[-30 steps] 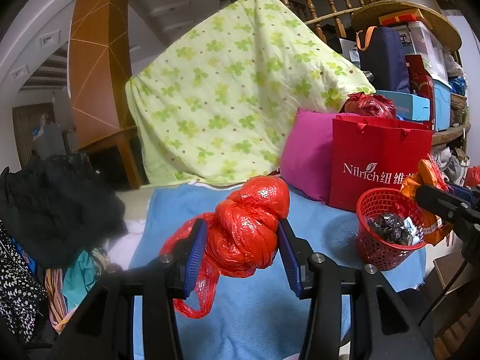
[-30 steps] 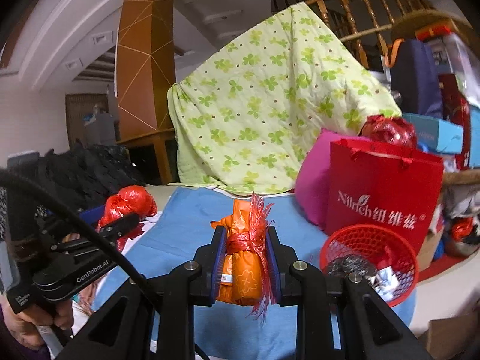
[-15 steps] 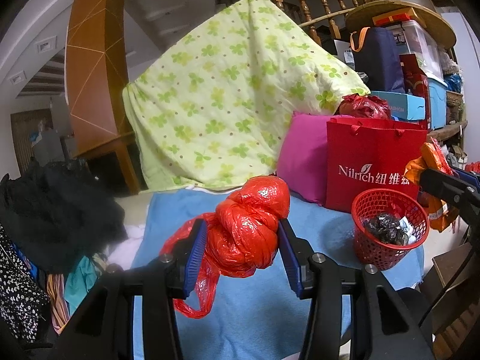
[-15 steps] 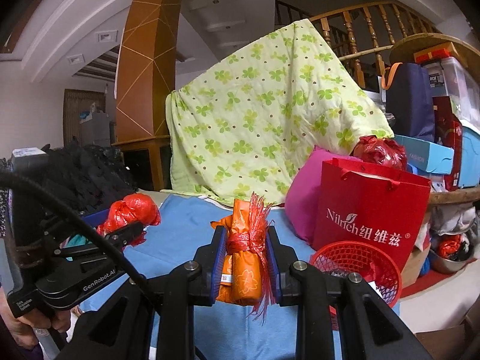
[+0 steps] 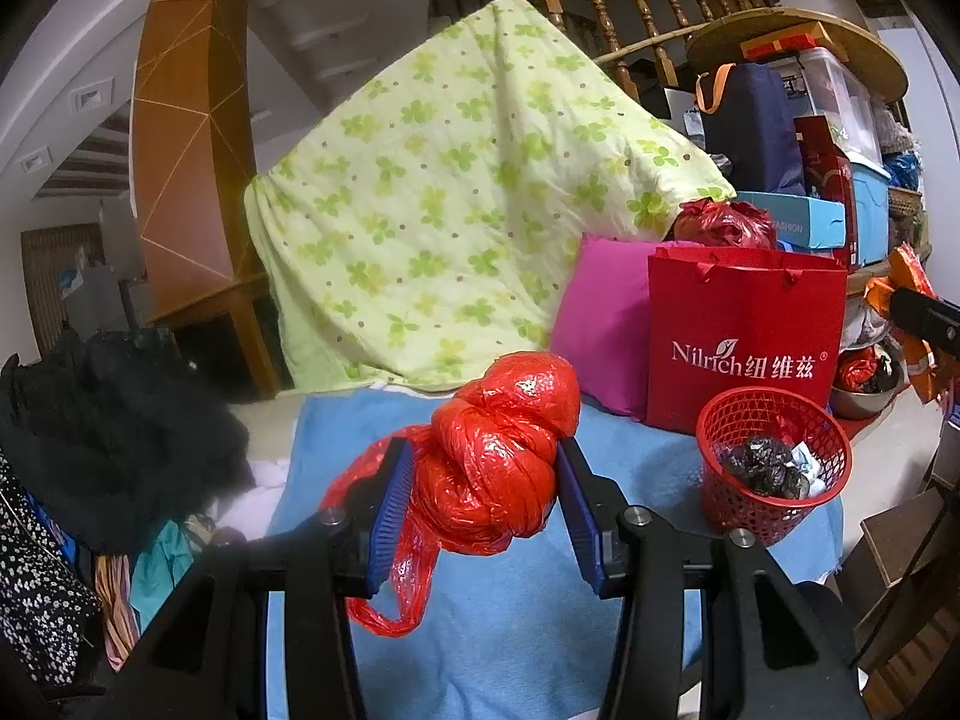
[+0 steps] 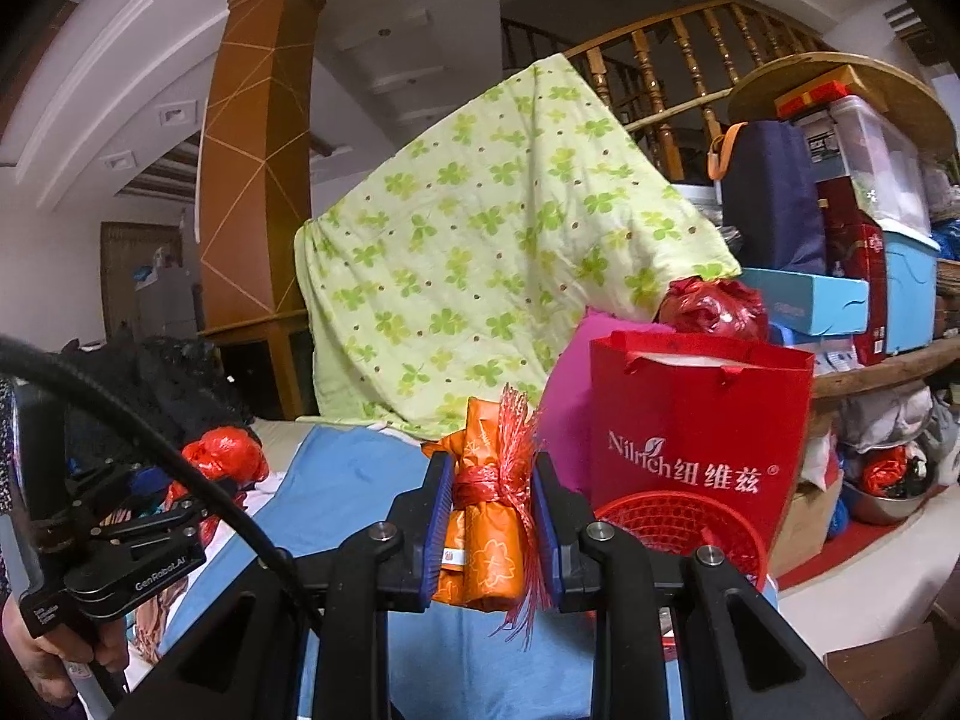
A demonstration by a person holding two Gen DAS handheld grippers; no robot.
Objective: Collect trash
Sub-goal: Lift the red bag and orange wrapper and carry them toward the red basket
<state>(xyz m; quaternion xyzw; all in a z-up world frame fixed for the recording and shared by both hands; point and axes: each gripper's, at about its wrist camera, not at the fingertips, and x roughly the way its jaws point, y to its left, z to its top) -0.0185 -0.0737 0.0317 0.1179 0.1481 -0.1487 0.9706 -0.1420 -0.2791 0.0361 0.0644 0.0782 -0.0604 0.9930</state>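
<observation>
My left gripper [image 5: 485,483] is shut on a crumpled red plastic bag [image 5: 492,450], held above the blue cloth [image 5: 510,630]. My right gripper [image 6: 491,510] is shut on an orange wrapper bundle [image 6: 489,516] tied with red string. A red mesh basket [image 5: 774,468] with dark and white trash inside stands on the cloth to the right; in the right wrist view its rim [image 6: 678,525] shows just right of my gripper. The left gripper with its red bag [image 6: 225,456] shows at the left of the right wrist view.
A red paper bag [image 5: 744,330] and a pink cushion [image 5: 600,312] stand behind the basket. A green clover quilt [image 5: 456,204] hangs over the railing. Dark clothes [image 5: 108,414] pile at the left. Boxes and bins [image 5: 840,180] stack at the right.
Both grippers have risen and tilted upward slightly, still holding their loads. The basket now sits lower in the right wrist view.
</observation>
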